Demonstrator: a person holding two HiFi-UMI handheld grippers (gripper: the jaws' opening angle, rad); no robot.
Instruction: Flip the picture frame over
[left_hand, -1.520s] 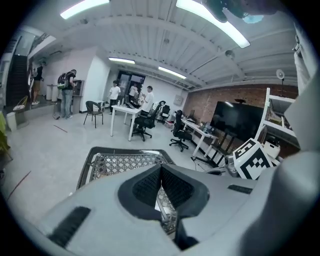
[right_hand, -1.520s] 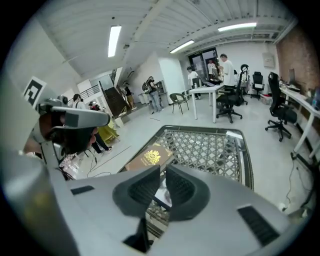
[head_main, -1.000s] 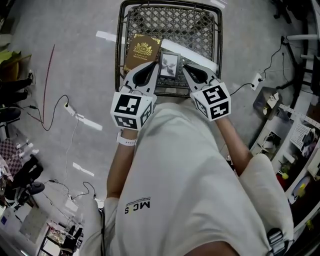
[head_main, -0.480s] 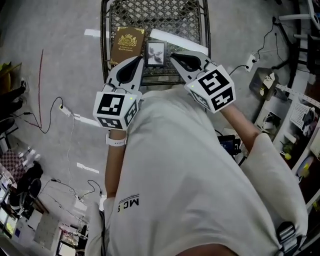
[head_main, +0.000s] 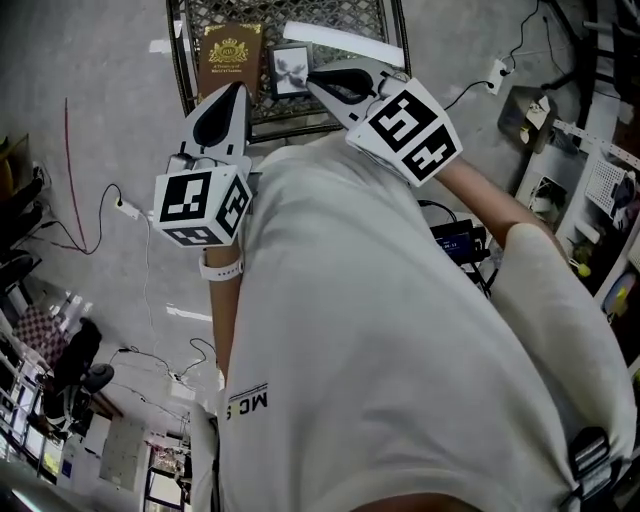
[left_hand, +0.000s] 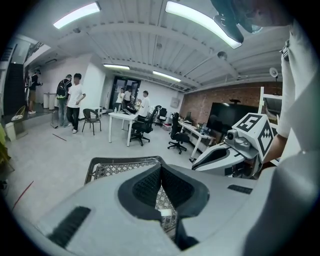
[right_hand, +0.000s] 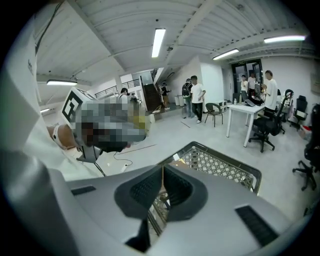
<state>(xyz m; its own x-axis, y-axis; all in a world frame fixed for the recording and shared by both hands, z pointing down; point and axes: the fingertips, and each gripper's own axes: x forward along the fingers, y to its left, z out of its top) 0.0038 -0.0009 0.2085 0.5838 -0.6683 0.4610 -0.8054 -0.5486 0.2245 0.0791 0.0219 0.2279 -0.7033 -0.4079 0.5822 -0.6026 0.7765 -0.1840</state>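
Observation:
The small picture frame (head_main: 289, 68) shows its photo side and stands tilted in the wire basket (head_main: 181, 62). It is to the right of a brown book (head_main: 228, 50). My right gripper (head_main: 312, 75) reaches in from the right and is shut on the frame's right edge. In the right gripper view the right gripper (right_hand: 162, 170) has its pads together on a thin edge, above the basket (right_hand: 220, 156). My left gripper (head_main: 238, 92) hangs over the basket's near rim below the book, apart from the frame. Seen in its own view, the left gripper (left_hand: 161, 171) is shut on nothing.
A white strip (head_main: 345, 42) lies across the basket behind the frame. A power strip (head_main: 127, 208) and cables lie on the floor at left, and shelving (head_main: 600, 150) stands at right. People (left_hand: 75, 100), desks and office chairs stand farther off in the room.
The right gripper has risen with the frame's right edge, so the frame sits higher and farther from the book. The left gripper, close to the frame before, now stands apart from it.

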